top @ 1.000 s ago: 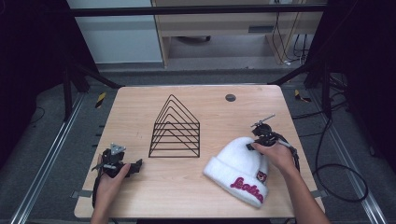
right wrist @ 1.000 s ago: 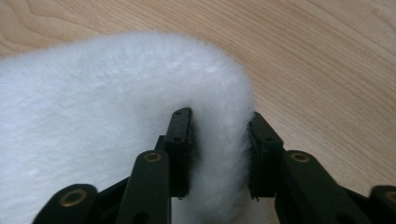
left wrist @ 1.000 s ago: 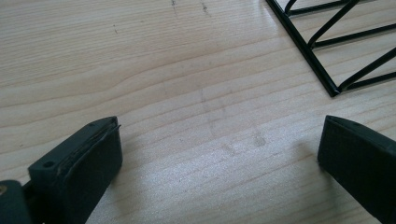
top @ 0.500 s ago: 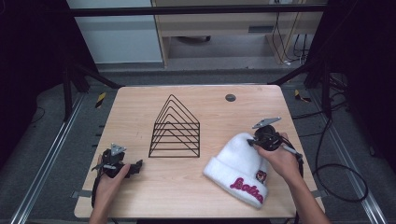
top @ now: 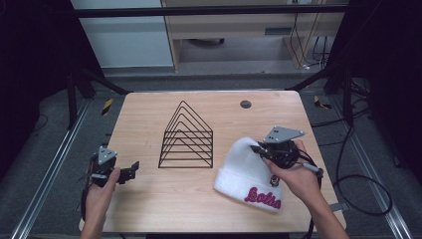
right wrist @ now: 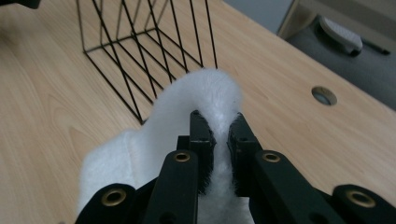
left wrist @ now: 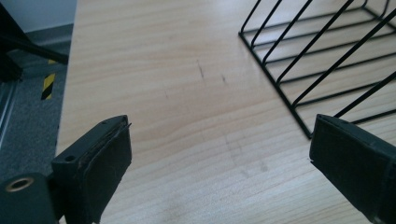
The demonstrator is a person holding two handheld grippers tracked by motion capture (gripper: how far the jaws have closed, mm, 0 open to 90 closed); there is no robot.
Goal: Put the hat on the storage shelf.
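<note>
Since the earlier frame, your right gripper (top: 260, 148) closed on the hat's (top: 244, 172) crown and lifted it, while the brim stayed on the table (top: 164, 209) right of the rack (top: 186, 137), likely so you could carry it there. Its jaws pinched the white fabric tightly. Your left gripper (top: 130, 168) rose slightly, jaws wide apart, grasping nothing.
</note>
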